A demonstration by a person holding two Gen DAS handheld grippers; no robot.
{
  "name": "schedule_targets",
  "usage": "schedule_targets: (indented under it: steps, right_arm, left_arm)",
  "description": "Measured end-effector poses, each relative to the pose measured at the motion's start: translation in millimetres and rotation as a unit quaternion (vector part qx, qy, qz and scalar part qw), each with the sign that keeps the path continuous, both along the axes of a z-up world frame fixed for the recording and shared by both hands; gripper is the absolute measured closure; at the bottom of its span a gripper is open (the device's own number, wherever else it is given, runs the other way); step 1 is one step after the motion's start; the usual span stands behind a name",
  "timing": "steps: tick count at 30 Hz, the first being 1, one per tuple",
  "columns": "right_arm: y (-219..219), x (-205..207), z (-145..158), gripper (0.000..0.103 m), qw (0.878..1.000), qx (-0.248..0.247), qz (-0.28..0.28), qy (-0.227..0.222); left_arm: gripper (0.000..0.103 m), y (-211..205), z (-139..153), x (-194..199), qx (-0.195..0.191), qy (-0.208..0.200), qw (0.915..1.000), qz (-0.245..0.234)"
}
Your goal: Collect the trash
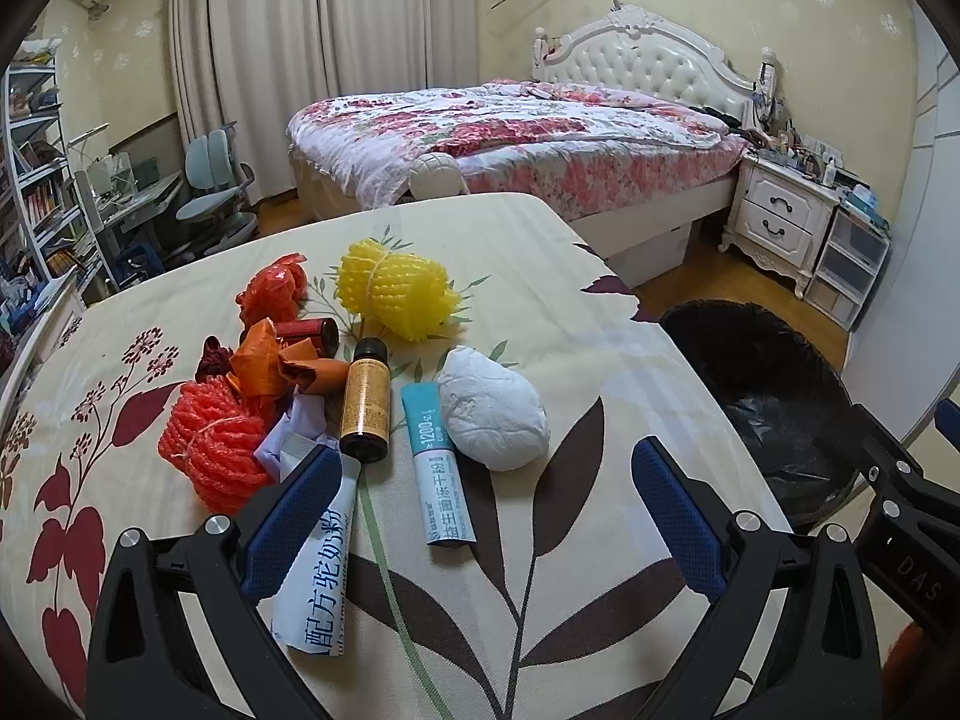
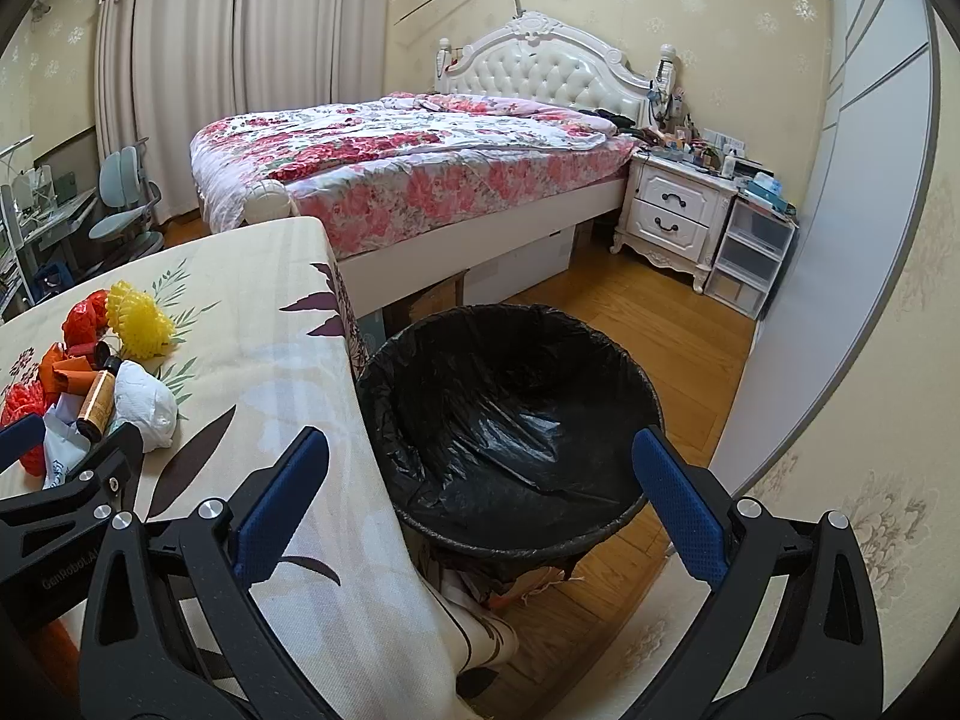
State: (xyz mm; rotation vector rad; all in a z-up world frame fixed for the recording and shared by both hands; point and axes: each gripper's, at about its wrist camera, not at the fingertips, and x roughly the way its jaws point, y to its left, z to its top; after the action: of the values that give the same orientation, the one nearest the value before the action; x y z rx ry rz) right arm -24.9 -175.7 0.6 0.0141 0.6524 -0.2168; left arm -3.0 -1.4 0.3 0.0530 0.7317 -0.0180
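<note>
Trash lies on a table with a leaf-print cloth: a white crumpled tissue ball, a teal sachet, an amber bottle, a white printed packet, a red foam net, a yellow foam net and orange wrappers. My left gripper is open and empty, just above the sachet and packet. My right gripper is open and empty over the black-lined bin, which stands on the floor right of the table. The trash pile shows at left in the right wrist view.
A bed with a floral quilt stands behind the table. A white nightstand and plastic drawers are at the right wall. A desk, chairs and bookshelves are at left. The floor is wood.
</note>
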Motion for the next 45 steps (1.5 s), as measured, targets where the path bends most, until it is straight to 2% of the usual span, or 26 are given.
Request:
schedule_targets:
  steps: [16,19,22,25,28,29,38,45]
  right_arm:
    - [-3,-2,-2,0.004,1.000,-0.001,0.003,0.004]
    - [1,-2,-4,0.004,1.000,-0.004,0.009,0.010]
    - [6,-1,-4,0.004,1.000,-0.004,0.013,0.013]
    - [11,-1,-4,0.006,1.000,0.001,0.018,0.015]
    - [15,0,-5,0.020,0.999,0.010,0.032,0.024]
    - [17,0,-6,0.020,0.999,0.013,0.036,0.026]
    - [43,-3,-10,0.021,0.997,0.016,0.067,0.031]
    - [49,-2,-12,0.021,0.996,0.019,0.074,0.035]
  left_arm:
    - [0.007,0,-1,-1,-0.002,0.003,1.0000,-0.003]
    - [0.013,4,-2,-2,-0.005,0.010,0.9999,-0.002]
    - [0.024,12,-4,-2,-0.009,0.018,0.9998,0.002]
    - [0.024,27,-2,-8,-0.013,0.016,0.9997,0.014]
    - [0.024,43,2,-15,-0.010,0.008,0.9995,0.028]
    - [0.024,49,2,-18,-0.008,0.008,0.9994,0.034]
    - [0.025,83,-7,-26,-0.014,0.023,0.9972,0.070]
    - [0.037,79,-23,-18,-0.010,0.050,0.9966,0.064]
